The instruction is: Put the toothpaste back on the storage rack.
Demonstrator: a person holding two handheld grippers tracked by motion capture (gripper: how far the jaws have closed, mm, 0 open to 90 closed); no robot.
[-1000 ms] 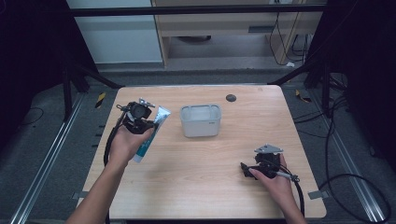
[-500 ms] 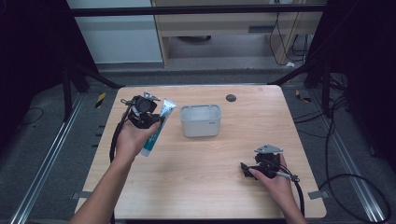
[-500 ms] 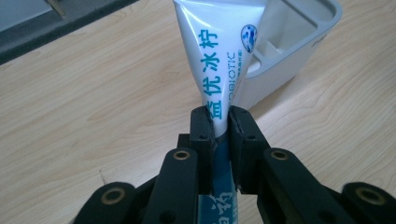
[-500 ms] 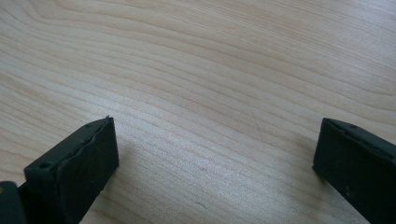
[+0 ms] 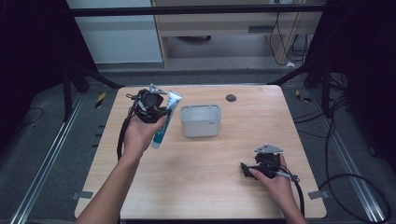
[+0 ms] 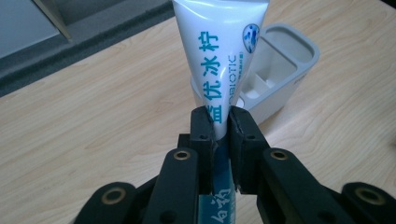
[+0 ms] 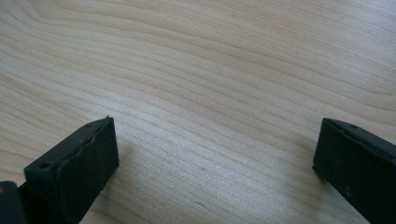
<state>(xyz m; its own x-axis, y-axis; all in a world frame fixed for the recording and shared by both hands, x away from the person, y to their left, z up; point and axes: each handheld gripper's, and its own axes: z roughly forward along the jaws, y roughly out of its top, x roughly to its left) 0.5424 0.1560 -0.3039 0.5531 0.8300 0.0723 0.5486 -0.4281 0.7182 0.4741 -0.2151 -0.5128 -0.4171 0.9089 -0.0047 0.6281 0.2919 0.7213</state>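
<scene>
My left gripper (image 5: pixel 159 113) is shut on a white and teal toothpaste tube (image 5: pixel 165 118), held in the air over the table's left part, just left of the grey holder (image 5: pixel 201 121). In the left gripper view the black jaws pinch the tube (image 6: pixel 224 60) near its middle, at the left gripper (image 6: pixel 222 122), and the tube's flat end points toward the holder (image 6: pixel 280 70), whose inside is split into compartments. My right gripper (image 5: pixel 246 169) rests low at the table's front right, pointing left. In the right gripper view its jaws stand wide apart around the right gripper's midpoint (image 7: pixel 215 149), with bare wood between them.
The wooden table (image 5: pixel 210 186) has a small dark round disc (image 5: pixel 230 97) near its far edge. Cables (image 5: pixel 299 196) trail from both grippers. Dark floor with metal rails surrounds the table, and a cabinet stands beyond it.
My left hand has lifted the toothpaste tube and carried it to the right, closer to the grey holder. The right hand has stayed where it was.
</scene>
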